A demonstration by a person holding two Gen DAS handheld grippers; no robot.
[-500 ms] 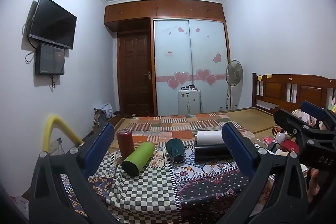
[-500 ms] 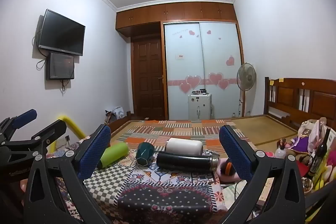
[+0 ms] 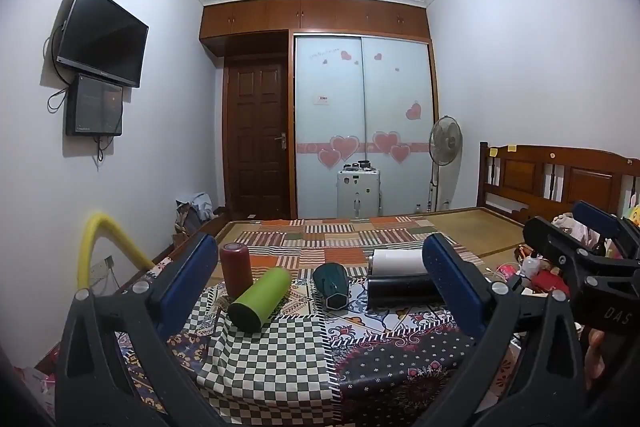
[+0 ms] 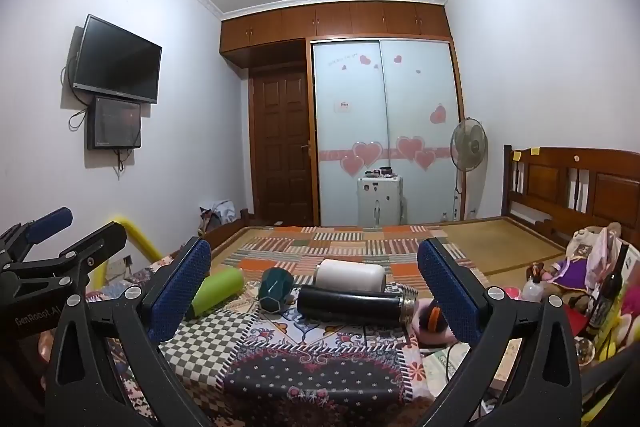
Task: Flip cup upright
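Several cups lie on a patterned cloth (image 3: 280, 359). A green cup (image 3: 262, 297) lies on its side, a red cup (image 3: 236, 267) stands upright behind it. A dark teal cup (image 3: 332, 285) lies on its side at the middle. A white cup (image 3: 396, 261) and a black flask (image 3: 400, 293) lie on their sides at the right. My left gripper (image 3: 320, 291) is open and empty, short of the cups. My right gripper (image 4: 316, 291) is open and empty, facing the teal cup (image 4: 276, 289), the white cup (image 4: 350, 277) and the black flask (image 4: 354, 303).
The cloth (image 4: 320, 367) covers a small table in front of a bed (image 3: 340, 239) with a patchwork cover. Toys and bottles (image 4: 592, 279) crowd the right side. A yellow tube (image 3: 104, 247) stands at the left by the wall.
Both grippers have tilted slightly, so the cups sit a little lower and closer in view. Nothing on the cloth has moved.
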